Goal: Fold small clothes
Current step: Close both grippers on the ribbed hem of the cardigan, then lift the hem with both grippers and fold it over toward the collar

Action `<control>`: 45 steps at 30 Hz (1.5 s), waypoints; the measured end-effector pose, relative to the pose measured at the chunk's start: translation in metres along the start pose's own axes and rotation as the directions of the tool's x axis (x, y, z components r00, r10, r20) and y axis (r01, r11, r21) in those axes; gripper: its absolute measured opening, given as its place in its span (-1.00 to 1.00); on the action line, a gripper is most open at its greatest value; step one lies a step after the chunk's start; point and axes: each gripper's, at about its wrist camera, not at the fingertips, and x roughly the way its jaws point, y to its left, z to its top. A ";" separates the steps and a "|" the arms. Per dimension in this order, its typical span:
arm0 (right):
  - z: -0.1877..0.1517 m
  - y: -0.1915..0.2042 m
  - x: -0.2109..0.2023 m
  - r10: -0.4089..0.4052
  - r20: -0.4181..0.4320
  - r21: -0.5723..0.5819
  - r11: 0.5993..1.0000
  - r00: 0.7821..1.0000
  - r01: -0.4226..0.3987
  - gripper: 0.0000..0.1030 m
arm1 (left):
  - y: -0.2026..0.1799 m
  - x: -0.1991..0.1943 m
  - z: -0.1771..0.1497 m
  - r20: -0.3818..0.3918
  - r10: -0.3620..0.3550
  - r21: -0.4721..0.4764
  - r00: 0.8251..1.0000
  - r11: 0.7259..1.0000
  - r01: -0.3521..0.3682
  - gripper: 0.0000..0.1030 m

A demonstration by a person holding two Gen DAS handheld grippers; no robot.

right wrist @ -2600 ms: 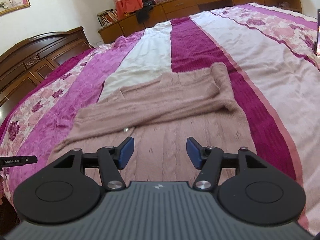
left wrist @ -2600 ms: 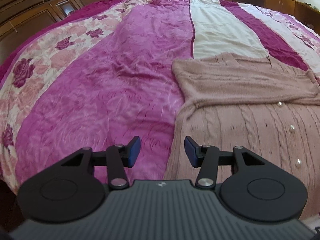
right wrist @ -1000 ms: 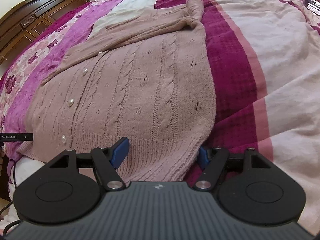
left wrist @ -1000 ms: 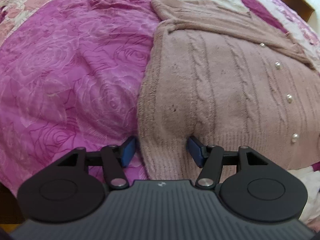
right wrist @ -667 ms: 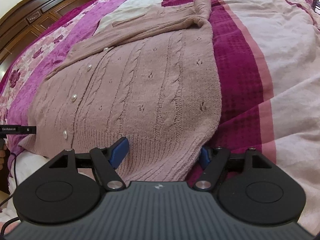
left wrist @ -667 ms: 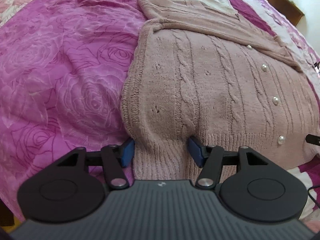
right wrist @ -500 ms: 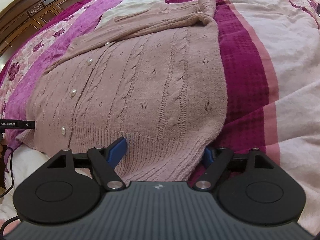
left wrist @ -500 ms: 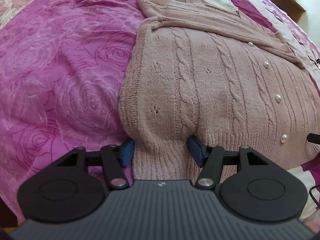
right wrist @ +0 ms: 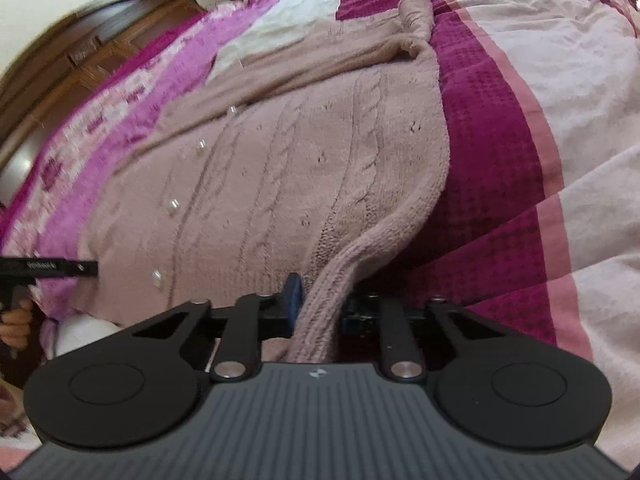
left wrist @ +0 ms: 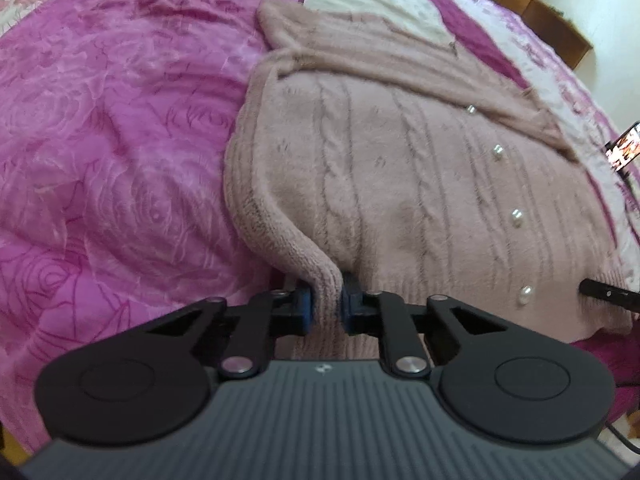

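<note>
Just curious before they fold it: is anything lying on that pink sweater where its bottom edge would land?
Nothing visible. Both the left gripper and right gripper pinch the hem of the pink cable-knit cardigan; only its folded sleeves lie across the top.

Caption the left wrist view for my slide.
Left gripper pinches the hem corner of a pink cable-knit cardigan lying on a magenta bedspread.

Dusty-pink cable-knit cardigan [left wrist: 400, 168], pearl-white buttons [left wrist: 517, 214], magenta rose-patterned bedspread [left wrist: 112, 152], blue-padded black tools
</note>
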 end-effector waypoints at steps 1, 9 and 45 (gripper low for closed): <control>0.001 -0.001 -0.003 0.021 0.016 0.014 1.000 1.000 -0.021 -0.71 | -0.001 -0.004 0.002 0.017 -0.013 -0.003 1.000 1.000 0.013 -0.71; 0.020 0.004 -0.024 0.138 0.147 0.045 0.988 0.980 -0.146 -0.78 | -0.010 -0.029 0.019 0.124 -0.075 -0.001 0.989 0.997 0.076 -0.72; 0.185 -0.013 -0.009 0.169 0.544 0.111 0.956 0.822 -0.271 -0.81 | -0.017 -0.042 0.160 0.410 -0.022 -0.164 0.912 0.982 0.097 -0.74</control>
